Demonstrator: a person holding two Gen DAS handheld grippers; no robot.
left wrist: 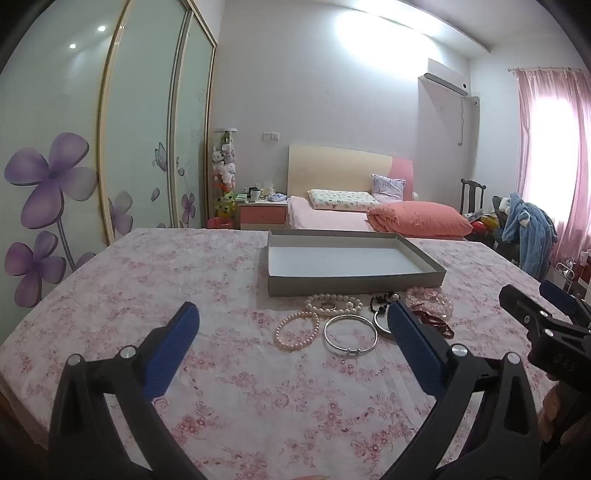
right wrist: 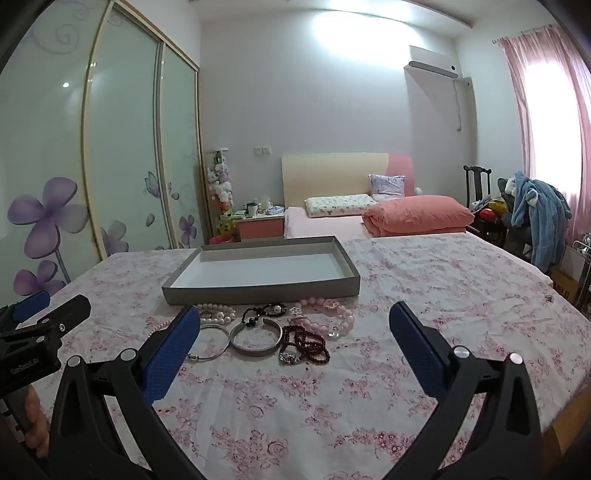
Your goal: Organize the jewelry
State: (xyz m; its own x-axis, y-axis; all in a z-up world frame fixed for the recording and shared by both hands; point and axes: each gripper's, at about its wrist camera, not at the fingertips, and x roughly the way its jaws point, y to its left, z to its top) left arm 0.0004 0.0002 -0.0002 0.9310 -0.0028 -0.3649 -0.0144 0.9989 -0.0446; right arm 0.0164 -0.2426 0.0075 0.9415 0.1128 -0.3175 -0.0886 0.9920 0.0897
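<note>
Daylight through pink curtain (left wrist: 550, 155) blows out right side. Ceiling glare patch (right wrist: 354, 26) overexposed. Soft, even light, faint shadows. Strong fisheye bend, dark corner vignette. Focus acceptable, slight softness in background.

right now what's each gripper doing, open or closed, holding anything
Left gripper: open, holding nothing, above the tablecloth.
Right gripper: open, holding nothing, near the jewelry.

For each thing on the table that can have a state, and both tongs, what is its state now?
Left tongs: open, holding nothing.
Right tongs: open, holding nothing.
Grey tray: lidless, nothing inside.
Thin silver bangle: flat on the cloth, outside the tray.
Wide silver cuff: flat on the cloth.
Dark red bead string: bunched up.
</note>
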